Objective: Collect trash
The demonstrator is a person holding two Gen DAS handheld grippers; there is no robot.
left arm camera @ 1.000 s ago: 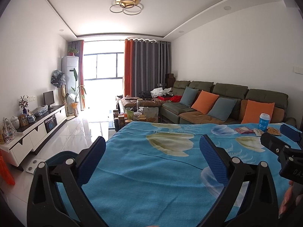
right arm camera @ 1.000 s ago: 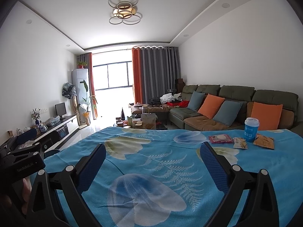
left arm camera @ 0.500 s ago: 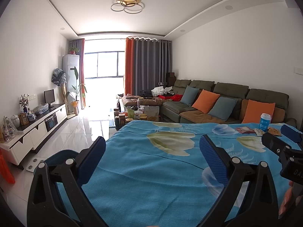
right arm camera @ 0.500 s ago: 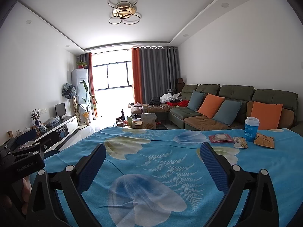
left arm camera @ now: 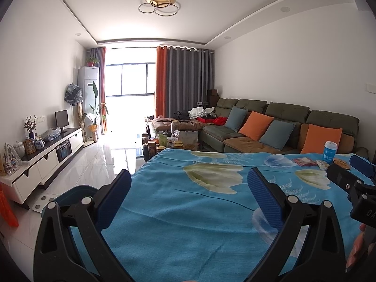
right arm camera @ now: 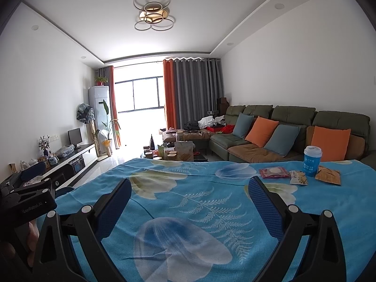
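Observation:
A blue paper cup (right arm camera: 312, 161) with a white lid stands at the far right of a table under a blue flowered cloth (right arm camera: 199, 202). Beside it lie a red wrapper (right arm camera: 273, 172), a pale snack packet (right arm camera: 298, 178) and an orange-brown packet (right arm camera: 328, 176). The cup (left arm camera: 330, 152) and the red wrapper (left arm camera: 304, 161) also show in the left wrist view. My left gripper (left arm camera: 189, 198) is open and empty over the near left of the table. My right gripper (right arm camera: 189, 202) is open and empty, near the table's front, well short of the trash.
A green sofa (right arm camera: 293, 138) with orange and blue cushions runs along the right wall. A low coffee table (right arm camera: 175, 152) crowded with jars stands beyond the table. A white TV cabinet (left arm camera: 42, 162) lines the left wall. A blue chair back (left arm camera: 77, 192) sits at the table's left.
The left wrist view has tilted up very slightly. The right gripper has barely moved. Both grippers stay open.

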